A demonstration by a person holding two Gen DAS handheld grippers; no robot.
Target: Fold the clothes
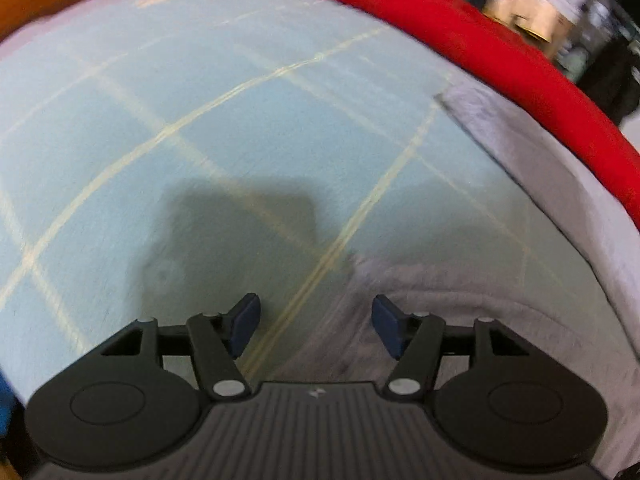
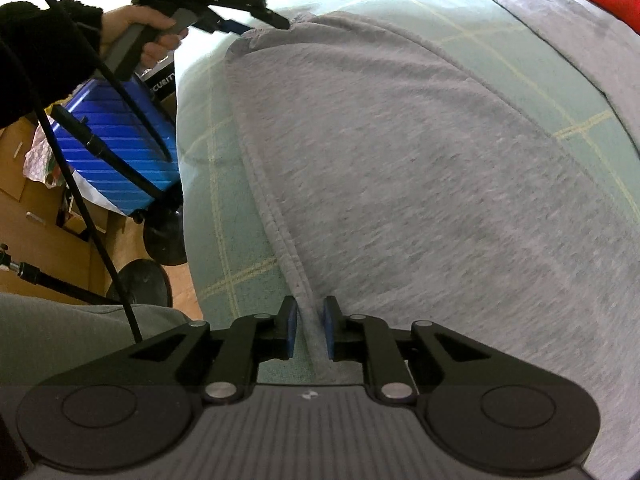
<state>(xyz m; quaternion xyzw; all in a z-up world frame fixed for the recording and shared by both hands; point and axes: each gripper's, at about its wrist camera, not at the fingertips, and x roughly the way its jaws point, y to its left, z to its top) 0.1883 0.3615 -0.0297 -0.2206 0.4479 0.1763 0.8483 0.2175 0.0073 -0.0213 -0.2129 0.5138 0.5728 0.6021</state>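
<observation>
Garment (image 2: 400, 160) lengthwise, away from camera.

Black tongs (image 2: 308, 328), blue pads (image 2: 289, 330), fuzzy black sleeve (image 2: 36, 48)

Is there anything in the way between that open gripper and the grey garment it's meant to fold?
Nothing visible. The left gripper stands open right over the edge of the grey garment, with only the checked blue sheet beneath. The red cloth lies off along the far edge, clear of both.
</observation>
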